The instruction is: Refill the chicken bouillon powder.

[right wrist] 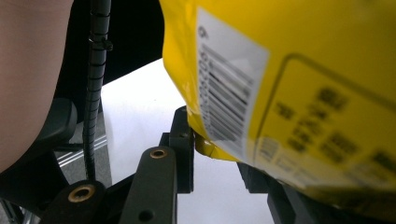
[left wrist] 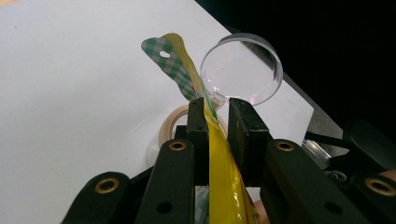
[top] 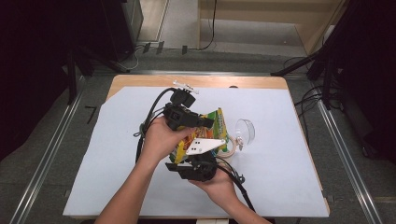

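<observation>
The yellow snack bag (top: 205,133) is held above the middle of the table (top: 280,186), gripped from both sides. Its thin sealed edge is clamped between the jaws of the left claw (left wrist: 218,122), and a lower corner is pinched by the right claw (right wrist: 212,149). A clear round lid (top: 244,131) and a tape roll (top: 227,148) are seen just beside the bag.

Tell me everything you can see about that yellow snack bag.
The yellow snack bag is a glossy plastic pouch with a green-checked top seal that has a hang hole, plus a white barcode label. It is held above the table between both grippers: the left gripper pinches its upper part, and the right gripper clamps its bottom corner.
</observation>
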A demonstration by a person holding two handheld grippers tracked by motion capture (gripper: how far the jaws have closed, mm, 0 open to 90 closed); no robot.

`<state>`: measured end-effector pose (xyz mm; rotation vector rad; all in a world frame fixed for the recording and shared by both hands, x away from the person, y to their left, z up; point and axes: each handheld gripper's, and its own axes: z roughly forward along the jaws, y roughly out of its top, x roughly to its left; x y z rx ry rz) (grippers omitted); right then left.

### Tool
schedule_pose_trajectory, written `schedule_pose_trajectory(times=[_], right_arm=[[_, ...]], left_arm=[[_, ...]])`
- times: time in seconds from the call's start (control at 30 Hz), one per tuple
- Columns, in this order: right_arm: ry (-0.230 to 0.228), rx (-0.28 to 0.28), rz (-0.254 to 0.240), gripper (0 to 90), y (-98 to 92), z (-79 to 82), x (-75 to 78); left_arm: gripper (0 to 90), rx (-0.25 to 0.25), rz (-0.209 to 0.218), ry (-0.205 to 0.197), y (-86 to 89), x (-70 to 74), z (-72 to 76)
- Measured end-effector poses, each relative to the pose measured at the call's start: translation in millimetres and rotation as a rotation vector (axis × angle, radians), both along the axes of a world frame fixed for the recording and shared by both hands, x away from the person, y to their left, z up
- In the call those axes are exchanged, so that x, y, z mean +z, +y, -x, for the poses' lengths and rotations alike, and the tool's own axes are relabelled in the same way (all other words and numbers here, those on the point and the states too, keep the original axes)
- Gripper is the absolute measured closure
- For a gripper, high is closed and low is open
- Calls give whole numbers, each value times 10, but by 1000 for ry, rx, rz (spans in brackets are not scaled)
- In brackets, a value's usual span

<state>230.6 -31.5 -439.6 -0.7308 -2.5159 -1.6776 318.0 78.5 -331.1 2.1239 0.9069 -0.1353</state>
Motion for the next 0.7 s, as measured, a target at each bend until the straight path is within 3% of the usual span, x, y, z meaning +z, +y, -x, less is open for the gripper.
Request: schedule_pose_trajectory(times=[0.7], right_arm=[[-16, 1, 8, 714, 0, 12, 21]], left_arm=[[788, 0, -5, -15, -1, 28, 23]])
